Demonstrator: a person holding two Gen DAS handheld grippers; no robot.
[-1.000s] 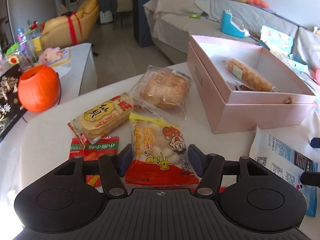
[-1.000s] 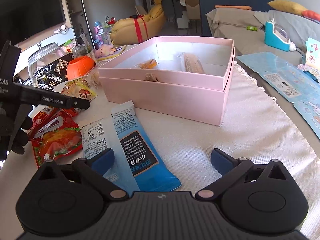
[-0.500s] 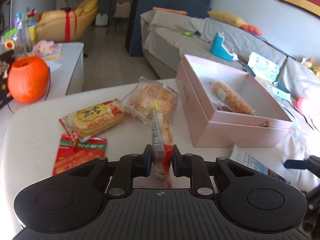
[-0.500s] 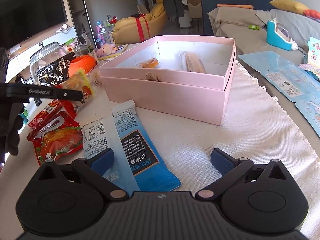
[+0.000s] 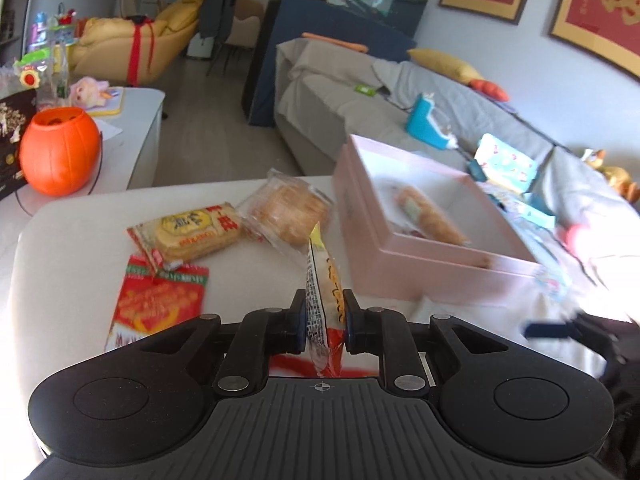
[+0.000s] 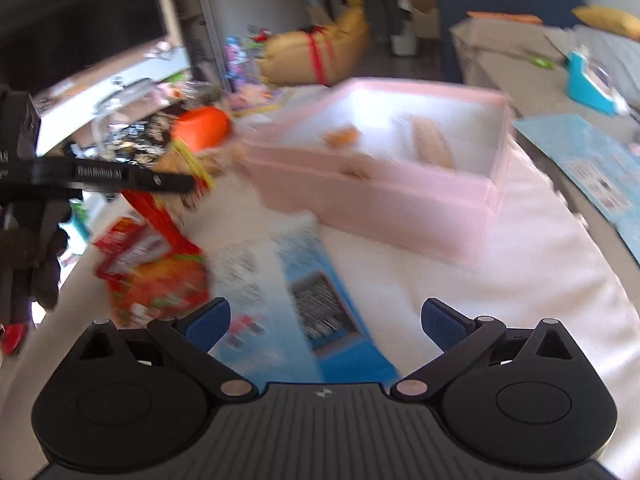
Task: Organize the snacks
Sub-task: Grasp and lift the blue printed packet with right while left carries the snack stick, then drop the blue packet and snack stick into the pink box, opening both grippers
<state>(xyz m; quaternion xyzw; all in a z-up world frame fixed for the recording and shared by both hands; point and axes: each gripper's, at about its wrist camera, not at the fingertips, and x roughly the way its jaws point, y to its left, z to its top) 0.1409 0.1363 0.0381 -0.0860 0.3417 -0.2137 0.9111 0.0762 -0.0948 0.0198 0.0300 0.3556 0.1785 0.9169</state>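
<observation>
My left gripper (image 5: 324, 320) had clamped the yellow-and-red snack packet (image 5: 323, 296), lifted edge-on near the pink box (image 5: 404, 264). Two snacks lay inside; four packets waited on the table (image 5: 68, 280). My right gripper (image 6: 326, 320) gaped empty.

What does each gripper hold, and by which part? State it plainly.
The left gripper is shut on the yellow-and-red snack packet, pinched near its red bottom end, so it stands on edge. The right gripper is open and holds nothing.
</observation>
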